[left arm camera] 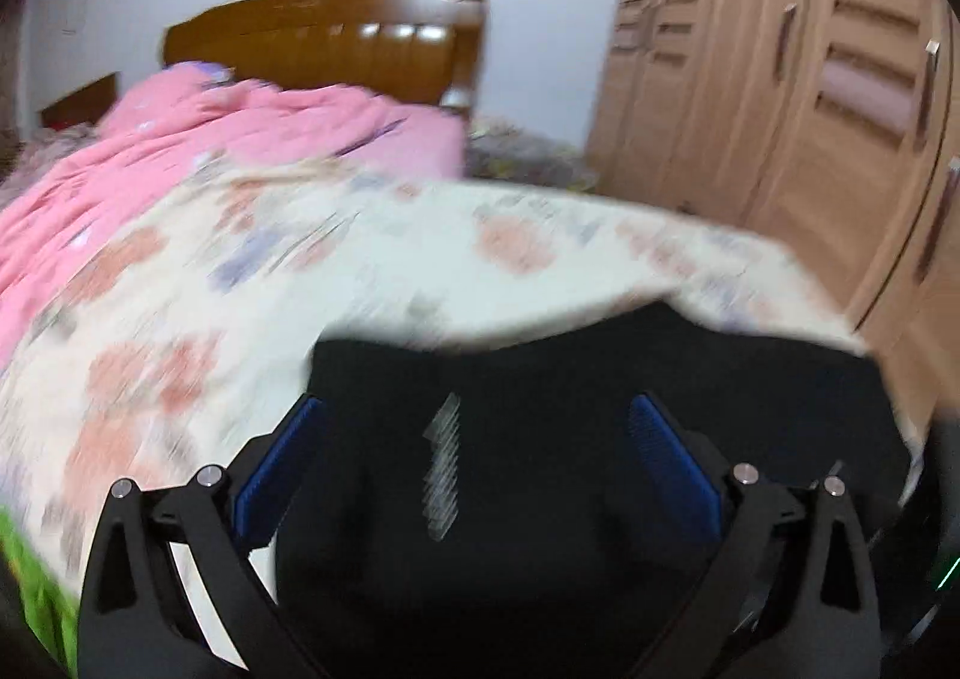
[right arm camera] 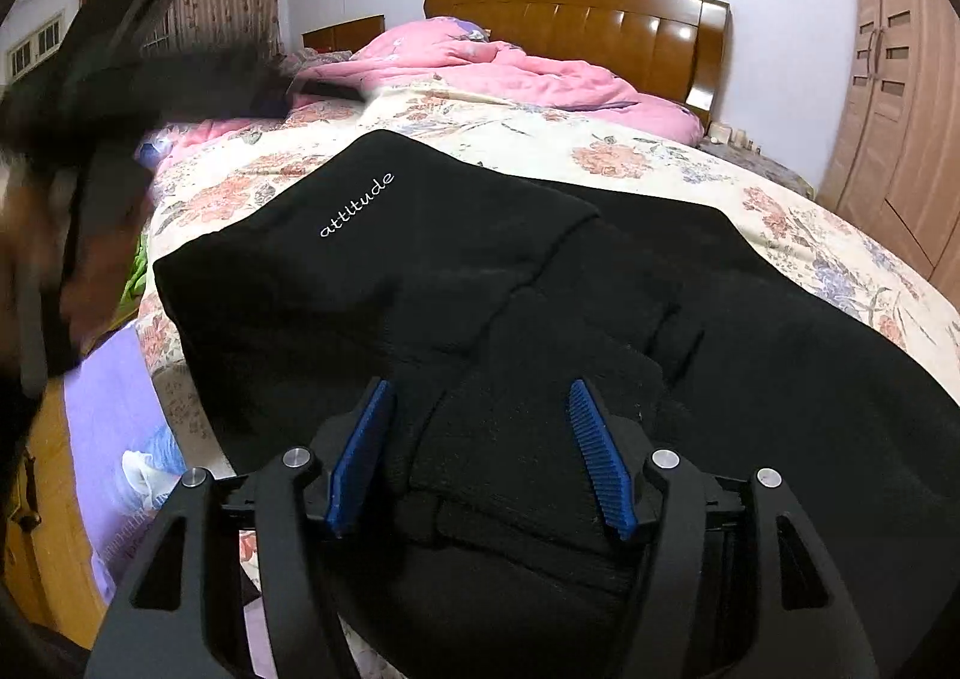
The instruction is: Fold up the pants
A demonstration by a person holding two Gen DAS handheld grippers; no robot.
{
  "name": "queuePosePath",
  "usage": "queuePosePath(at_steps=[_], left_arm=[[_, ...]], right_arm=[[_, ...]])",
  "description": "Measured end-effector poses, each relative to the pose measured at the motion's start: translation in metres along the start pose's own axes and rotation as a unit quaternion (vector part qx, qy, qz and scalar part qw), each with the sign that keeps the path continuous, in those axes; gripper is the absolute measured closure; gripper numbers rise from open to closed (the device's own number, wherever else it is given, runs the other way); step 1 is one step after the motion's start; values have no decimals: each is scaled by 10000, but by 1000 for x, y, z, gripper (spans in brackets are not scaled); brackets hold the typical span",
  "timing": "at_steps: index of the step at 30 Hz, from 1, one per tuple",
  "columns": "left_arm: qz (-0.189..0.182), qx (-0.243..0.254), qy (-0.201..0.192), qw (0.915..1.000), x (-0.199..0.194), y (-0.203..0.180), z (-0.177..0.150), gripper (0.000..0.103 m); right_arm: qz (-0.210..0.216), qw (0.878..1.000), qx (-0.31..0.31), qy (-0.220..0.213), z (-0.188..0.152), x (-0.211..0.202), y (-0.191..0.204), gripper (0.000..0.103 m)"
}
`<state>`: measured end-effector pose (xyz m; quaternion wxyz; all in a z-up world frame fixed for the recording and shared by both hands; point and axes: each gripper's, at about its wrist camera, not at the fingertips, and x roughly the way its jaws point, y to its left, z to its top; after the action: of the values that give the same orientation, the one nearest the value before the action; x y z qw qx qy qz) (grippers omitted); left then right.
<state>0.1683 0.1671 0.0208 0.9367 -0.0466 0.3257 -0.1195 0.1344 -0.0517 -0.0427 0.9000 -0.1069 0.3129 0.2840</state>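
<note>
Blue ribbed pads (right arm camera: 360,457) of the right claw (right arm camera: 480,457) stand apart over a folded edge of the black pants (right arm camera: 372,283); the jaws are opening, with the cloth between them but the pads not pressing on it. These pants lie folded across the near part of the bed, on a cream floral bedsheet (right arm camera: 660,156), with the white word "attitude" (right arm camera: 357,205) stitched on the upper layer. One layer overlaps the other along a diagonal seam near the middle.

From the left wrist view, the left claw (left arm camera: 474,475) is wide, its blue pads (left arm camera: 675,469) well apart above the same black pants (left arm camera: 540,427), nothing gripped between them; this view is blurred. In the right wrist view, the left claw shows only as a dark smear at the upper left, and a blurred hand (right arm camera: 36,235) sits at the left edge.

Farther back, a rumpled pink quilt (right arm camera: 498,72) lies against the wooden headboard (right arm camera: 600,24). A light-brown wardrobe (left arm camera: 780,78) stands to the right of the bed. A purple cloth (right arm camera: 108,379) hangs at the bed's left side, beside a scrap of green fabric (right arm camera: 137,271).
</note>
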Motion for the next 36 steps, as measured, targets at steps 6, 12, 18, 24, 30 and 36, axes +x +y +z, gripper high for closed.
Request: queuePosePath(at_steps=[6,12,18,24,30,36], left_arm=[[61,-327,1216,9920,108,31,17,3],[245,-579,691,9956,87,44,21,3],[154,-415,128,9989,35,11,8,2],[895,255,434,9947,35,-20,-47,2],[1215,184,749,9896,45,-10,-60,2],[895,650,266,9935,7,-81,-60,2]], right_arm=[[68,10000,48,-4,2,0,-2,42],[199,9997,139,-40,2,2,-8,40],[112,9985,417,-345,5,-30,-32,39],[-189,9959,885,-38,-25,-44,-72,34],[-340,9940,1027,148,-55,-49,-86,34],[-636,9809,1770,-496,-91,-125,-128,25]])
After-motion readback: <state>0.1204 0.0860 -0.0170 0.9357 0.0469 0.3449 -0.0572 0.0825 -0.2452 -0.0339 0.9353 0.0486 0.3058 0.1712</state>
